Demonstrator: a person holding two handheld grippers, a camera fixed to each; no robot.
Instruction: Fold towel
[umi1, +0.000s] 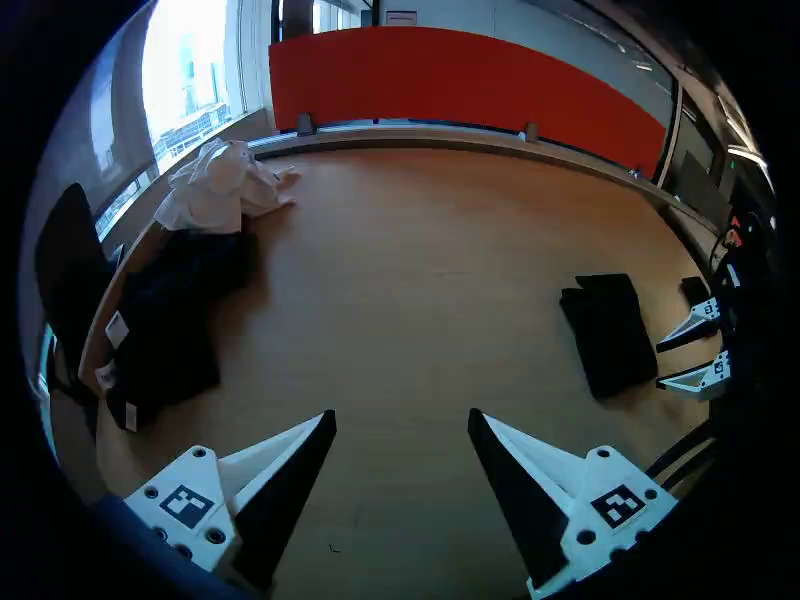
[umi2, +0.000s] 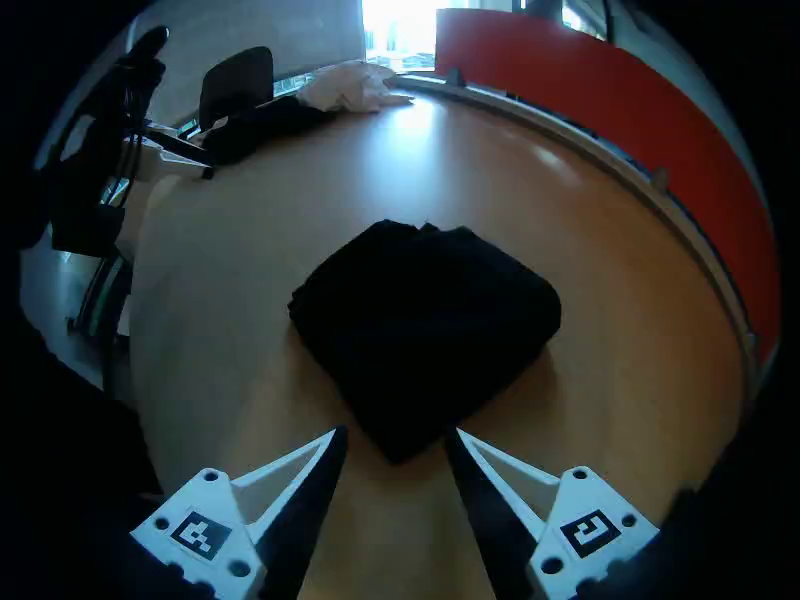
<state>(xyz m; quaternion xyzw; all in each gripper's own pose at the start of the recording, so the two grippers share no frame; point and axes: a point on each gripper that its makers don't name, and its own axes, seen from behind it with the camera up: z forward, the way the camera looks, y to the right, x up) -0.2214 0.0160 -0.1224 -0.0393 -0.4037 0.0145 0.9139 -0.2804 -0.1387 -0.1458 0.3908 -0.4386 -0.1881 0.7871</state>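
black folded towel (umi2: 425, 330) lies straight ahead of your right gripper (umi2: 395, 432) on the pale wooden table (umi2: 600, 300). it sits turned like a diamond, so one corner points back at you. that near corner reaches in between the two fingertips. the jaws stand moderately apart on either side of it and do not press on it; you cannot tell from here whether they hover above the wood or rest on it.

your left gripper (umi1: 400, 415) is spread wide and holds nothing, with only bare wood between its fingers. from that side the towel (umi1: 605, 335) sits well off to the right, its long axis running roughly away from you, and the right gripper (umi1: 660, 365) waits just beside its far-right edge. so the right hand is clearly the nearer one.

the bundle already looks folded into a compact stack. any next fold or squaring-up probably starts at that near corner with the right hand, and the left must cross over to help.

the heap of dark cloth (umi1: 165, 320) and the white bundle of cloth (umi1: 215, 185) lie well apart, far left.
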